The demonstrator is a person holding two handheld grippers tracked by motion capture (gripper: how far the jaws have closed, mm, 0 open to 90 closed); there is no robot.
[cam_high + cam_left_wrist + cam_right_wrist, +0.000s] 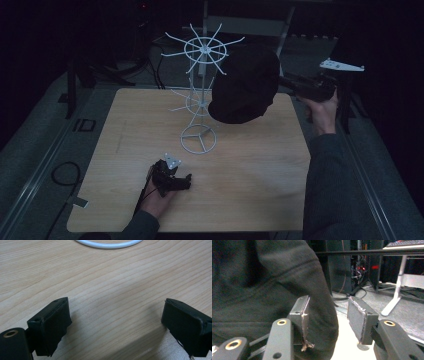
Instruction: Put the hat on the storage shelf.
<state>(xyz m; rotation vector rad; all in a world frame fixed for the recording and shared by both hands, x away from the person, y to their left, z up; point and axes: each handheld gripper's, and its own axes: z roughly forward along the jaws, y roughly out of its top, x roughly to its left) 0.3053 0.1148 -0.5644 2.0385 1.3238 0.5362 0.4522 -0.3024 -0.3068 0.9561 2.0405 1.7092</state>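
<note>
A black cloth hat (pixel 245 85) hangs on the right side of a white wire stand (pixel 200 107), off one of its upper spokes. In the high view my right gripper (pixel 292 86) is held in the air just right of the hat, at its edge. The right gripper view has that gripper (pixel 328 300) open, with the hat (pixel 262 277) beside and beyond its left jaw; I cannot tell if the cloth lies between the jaws. My left gripper (pixel 186 179) rests low on the table near the front, open (pixel 116 302), holding nothing.
The stand's round base ring (pixel 199 138) sits mid-table, and its rim (pixel 107 245) lies just ahead of the left gripper. The wooden tabletop (pixel 250 175) is bare around it. Dark floor, cables and metal legs (pixel 397 290) surround the table.
</note>
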